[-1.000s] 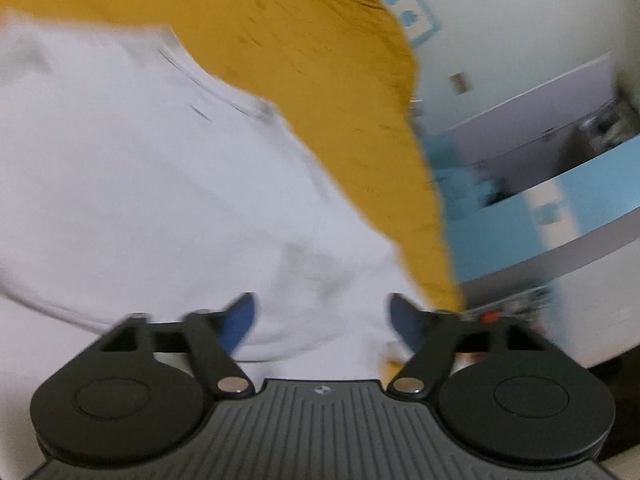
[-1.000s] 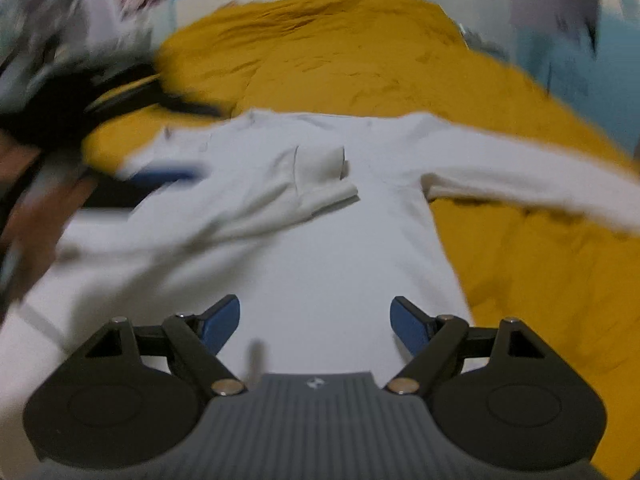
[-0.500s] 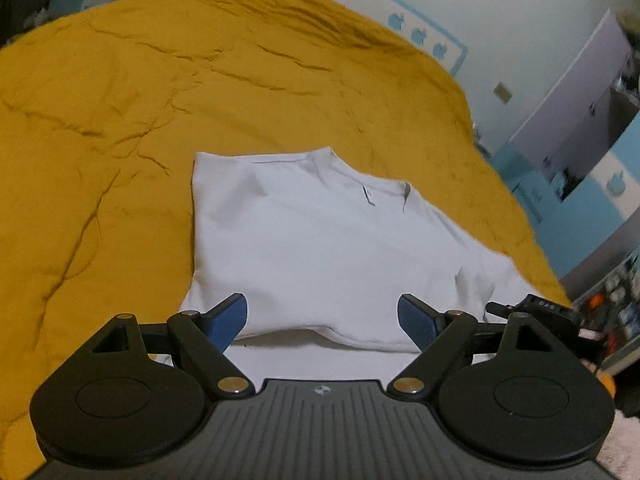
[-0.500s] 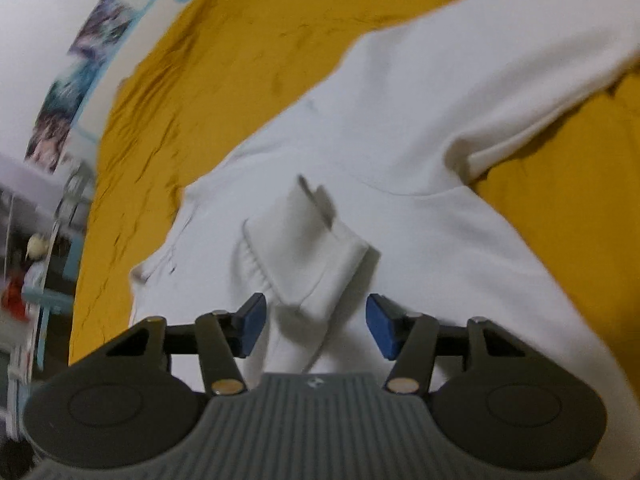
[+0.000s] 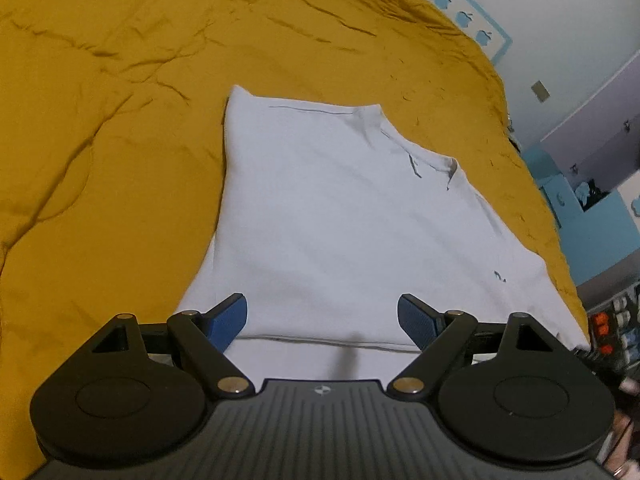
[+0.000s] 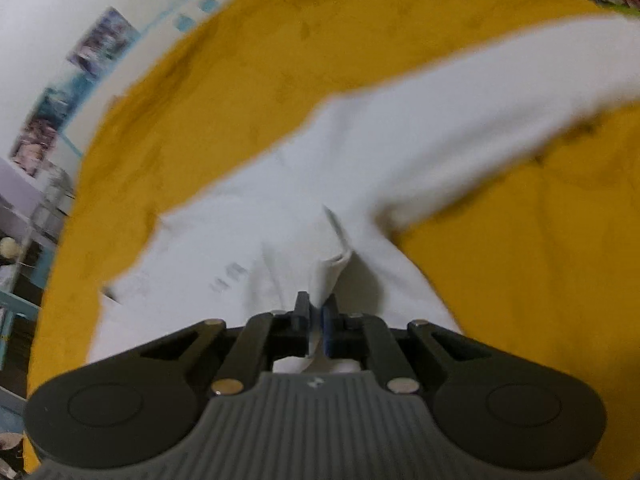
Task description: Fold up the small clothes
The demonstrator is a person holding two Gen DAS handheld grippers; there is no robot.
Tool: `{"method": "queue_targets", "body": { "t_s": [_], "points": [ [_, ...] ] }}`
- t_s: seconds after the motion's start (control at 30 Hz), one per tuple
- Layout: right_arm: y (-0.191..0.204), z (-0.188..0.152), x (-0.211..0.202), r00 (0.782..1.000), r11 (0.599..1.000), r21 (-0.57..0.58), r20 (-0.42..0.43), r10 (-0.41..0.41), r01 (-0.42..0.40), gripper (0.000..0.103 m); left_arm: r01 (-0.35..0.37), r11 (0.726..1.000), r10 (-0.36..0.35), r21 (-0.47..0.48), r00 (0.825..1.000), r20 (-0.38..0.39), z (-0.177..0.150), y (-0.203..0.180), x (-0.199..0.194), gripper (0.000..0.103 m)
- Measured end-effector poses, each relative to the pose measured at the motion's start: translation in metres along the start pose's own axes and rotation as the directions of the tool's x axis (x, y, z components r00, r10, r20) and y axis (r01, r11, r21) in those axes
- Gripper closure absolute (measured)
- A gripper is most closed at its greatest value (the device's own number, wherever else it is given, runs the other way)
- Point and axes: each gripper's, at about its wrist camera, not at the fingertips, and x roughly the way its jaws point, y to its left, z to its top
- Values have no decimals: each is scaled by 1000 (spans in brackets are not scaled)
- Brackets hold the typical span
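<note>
Shirt (image 5: 340, 220): white long-sleeve, lying on yellow blanket (image 5: 112, 160), mostly flat, neck end pointing away from left cam; near hem sitting between the left fingers.
Fold: one side already lying over the body, giving a straight edge along the shirt's left side in left view.
Left gripper (image 5: 322, 322): jaws standing wide apart, hovering over near hem, gripping nothing; blue pads (image 5: 226, 322) showing on both tips.
Right gripper (image 6: 316, 320): jaws pinching together on a cuff (image 6: 330, 274), fabric bunching up betw. the tips.
Sleeve (image 6: 480, 112): other sleeve stretching out toward upper right in right view, lying across blanket; view is blurring w/ motion, so detail is poor.
Blanket: wrinkled, covering the bed on all sides of shirt.
Wall (image 5: 560, 12): pale, w/ a blue border strip and small blue shapes beyond far edge of bed.
Shelves (image 6: 24, 248): at left edge of right view, contents too blurry to tell.
</note>
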Motion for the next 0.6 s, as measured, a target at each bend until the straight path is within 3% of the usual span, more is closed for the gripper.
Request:
{"method": "queue_targets", "body": {
  "t_s": [0.1, 0.17, 0.23, 0.27, 0.3, 0.43, 0.53, 0.6],
  "points": [
    [-3, -4, -14, 998, 1000, 26, 57, -19, 17, 94, 47, 999, -47, 6, 998, 52, 4, -6, -8, 4],
    [1, -10, -40, 986, 999, 8, 163, -38, 37, 86, 59, 998, -60, 15, 996, 71, 8, -11, -6, 4],
    [14, -6, -48, 981, 999, -49, 190, 33, -24, 77, 61, 998, -61, 6, 996, 60, 13, -13, 3, 4],
    [22, -5, -46, 982, 994, -87, 172, 75, -61, 69, 59, 998, -59, -2, 997, 52, 14, -13, 8, 4],
    [32, -3, -40, 982, 988, -122, 150, 112, -94, 68, 55, 998, -55, -9, 998, 39, 15, -13, 15, 4],
    [47, -2, -10, 990, 981, -153, 59, 128, -117, 68, -17, 1000, 17, -13, 1000, -14, 10, -12, 33, 4],
    [41, -3, 9, 999, 985, -173, 40, 8, -1, 69, -71, 997, 73, 34, 996, -48, 7, -16, 42, 4],
    [25, 0, 1, 999, 988, -156, 50, -5, 12, 83, -75, 995, 78, 60, 996, -44, 7, -25, 37, 4]
  ]
}}
